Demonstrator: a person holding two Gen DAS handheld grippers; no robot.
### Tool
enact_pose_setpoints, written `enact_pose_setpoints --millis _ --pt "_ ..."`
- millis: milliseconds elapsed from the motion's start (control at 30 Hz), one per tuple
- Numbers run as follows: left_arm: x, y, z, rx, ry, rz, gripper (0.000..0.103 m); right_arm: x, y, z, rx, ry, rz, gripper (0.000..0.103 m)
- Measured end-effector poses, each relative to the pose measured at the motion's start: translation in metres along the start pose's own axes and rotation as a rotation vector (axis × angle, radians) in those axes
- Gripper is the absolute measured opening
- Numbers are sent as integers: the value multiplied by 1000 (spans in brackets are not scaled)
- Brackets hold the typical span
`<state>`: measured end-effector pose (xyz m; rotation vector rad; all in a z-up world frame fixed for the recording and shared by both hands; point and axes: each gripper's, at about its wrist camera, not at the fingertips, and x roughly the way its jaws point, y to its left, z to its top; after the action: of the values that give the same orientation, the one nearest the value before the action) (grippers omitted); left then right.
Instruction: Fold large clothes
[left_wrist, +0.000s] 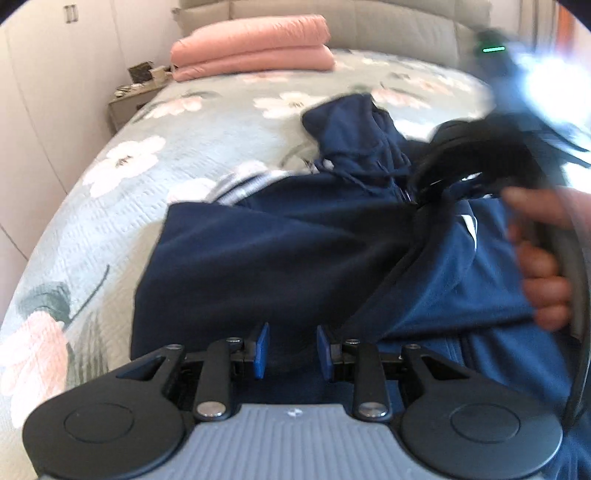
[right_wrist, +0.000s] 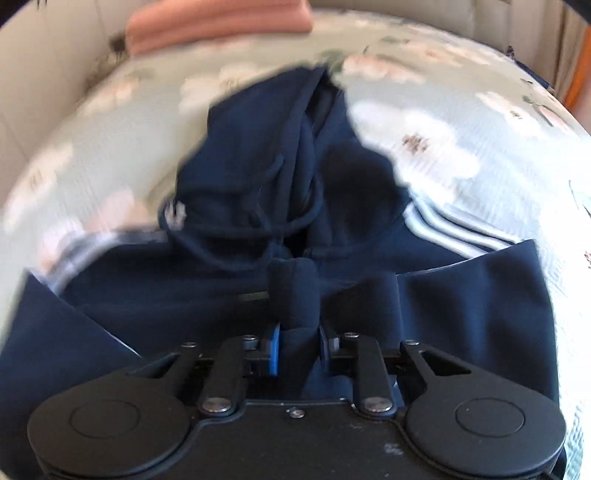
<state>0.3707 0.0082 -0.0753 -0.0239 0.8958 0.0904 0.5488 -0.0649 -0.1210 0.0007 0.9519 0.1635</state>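
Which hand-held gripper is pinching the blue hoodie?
The right hand-held gripper: a fold of the navy hoodie is bunched between its pads. The left hand-held gripper is open, gripping nothing.

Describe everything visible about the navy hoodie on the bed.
The navy hoodie looks like soft fleece, with white sleeve stripes, a drawstring and a crumpled hood pointing toward the headboard. It lies unfolded and rumpled on the floral bedspread. The right claw pinches a bunched fold of it; the left claw is open just above the fabric.

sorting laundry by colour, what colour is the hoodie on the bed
Navy blue hoodie with white sleeve stripes, clearest in the right wrist view.
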Motion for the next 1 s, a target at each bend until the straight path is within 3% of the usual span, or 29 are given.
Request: enact_pose_setpoints --millis 67,167,233,300,333,400,467,500,667,867,1000 --pt "-5 6 9 -40 -27 2 30 -35 -11 12 11 -109 45 24" --pt "-13 13 26 -70 -85 -13 31 -90 -40 23 -2 -293 35 23" --pt "-10 13 35 -71 -94 -34 31 -111 -72 16 24 -347 76 26" --pt "-2 10 38 -64 -80 -50 31 -111 -106 1 76 -314 62 34" --pt "3 9 38 -62 -67 -60 31 -102 -121 -9 95 -257 28 39" --pt "14 6 34 -53 -24 -84 31 -74 -148 -32 134 -55 -60 77" --pt "21 3 29 -40 4 -88 31 -55 -173 -57 188 102 -102 69" --pt "24 1 28 -28 16 -89 31 -55 -183 -67 224 128 -111 68" --pt "34 0 36 3 15 -78 31 -67 -203 -73 289 93 -87 68" --pt "42 -4 56 2 -16 -62 31 -45 -175 -36 154 -13 -4 68" --pt "49 -6 57 23 -12 -51 31 -13 -174 -25 141 40 64 67"
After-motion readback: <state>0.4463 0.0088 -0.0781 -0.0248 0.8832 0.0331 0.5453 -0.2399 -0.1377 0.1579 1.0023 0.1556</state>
